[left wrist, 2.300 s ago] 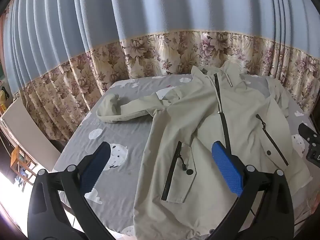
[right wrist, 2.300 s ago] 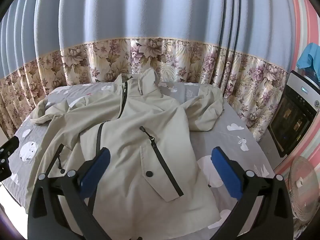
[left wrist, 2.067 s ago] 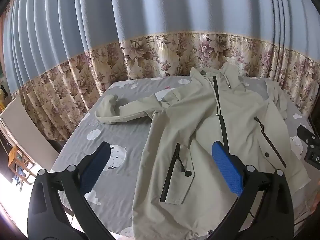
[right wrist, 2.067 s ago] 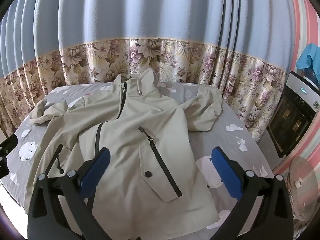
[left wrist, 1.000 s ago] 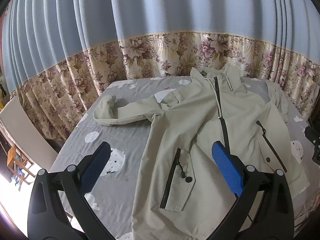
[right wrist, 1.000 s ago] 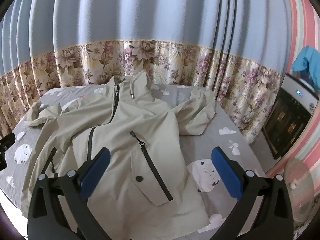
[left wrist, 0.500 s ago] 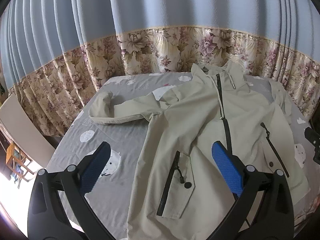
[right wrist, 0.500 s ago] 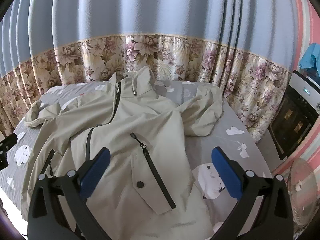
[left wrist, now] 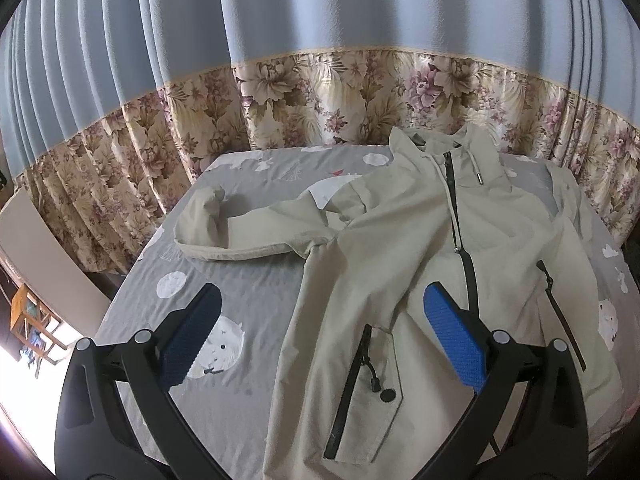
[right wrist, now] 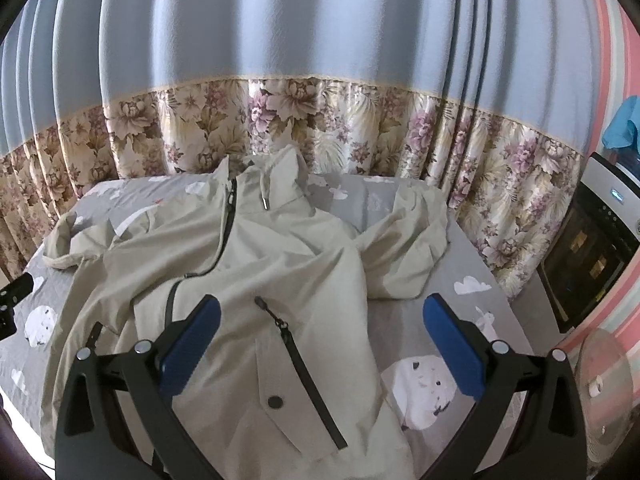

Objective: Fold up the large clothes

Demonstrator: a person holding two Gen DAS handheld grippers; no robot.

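Both cameras have come slightly nearer to the beige jacket point(left wrist: 404, 248), which lies face up on the grey bed sheet point(left wrist: 256, 304). Left gripper point(left wrist: 320, 330) and right gripper point(right wrist: 320, 330) hover spread wide, holding nothing. Only the left view shows the stretched left sleeve point(left wrist: 248, 232) — only the right shows the crumpled right sleeve point(right wrist: 404, 248) and the dark appliance point(right wrist: 588, 256) beside the bed.
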